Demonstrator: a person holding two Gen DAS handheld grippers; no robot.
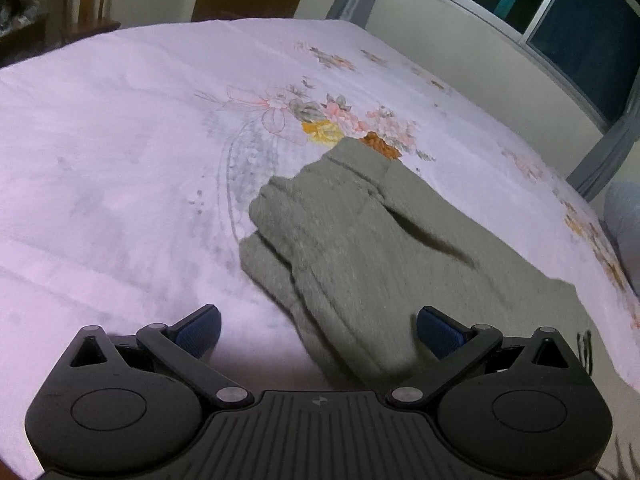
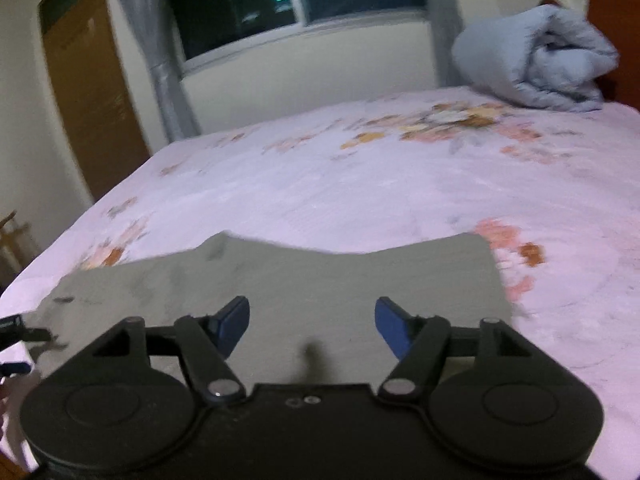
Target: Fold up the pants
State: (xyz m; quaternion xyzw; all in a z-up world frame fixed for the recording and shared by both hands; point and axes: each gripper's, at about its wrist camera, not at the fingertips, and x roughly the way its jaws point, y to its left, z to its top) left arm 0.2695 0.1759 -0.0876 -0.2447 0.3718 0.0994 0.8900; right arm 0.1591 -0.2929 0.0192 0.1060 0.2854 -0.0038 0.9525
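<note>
Bedroom, night outside the window (image 2: 240,4), pinkish-white floral bedspread (image 1: 120,140) filling most of both views. I see the grey-green pants (image 1: 352,248) lying on the bedspread, centre to lower right of the left wrist frame, folded over on themselves with layered edges on their left side and a cuffed end pointing toward the flower print at upper centre. My left gripper (image 1: 318,330) sits at the bottom of that frame, jaws spread wide, nothing between the blue pads (image 1: 200,330); the left pad is over bare bedspread, the right pad over the pants' near edge. Can't tell if either touches the fabric. In the right wrist frame the pants (image 2: 320,280) span the lower middle as a flat grey slab, blurred. My right gripper (image 2: 312,326) is wide open too, both blue pads over the fabric, holding nothing. Rolled pale-blue duvet (image 2: 536,64) sits at the upper right on the far end of the bed. Wooden door (image 2: 92,100) at left, wooden chair (image 1: 90,0) at upper left of the left view.
</note>
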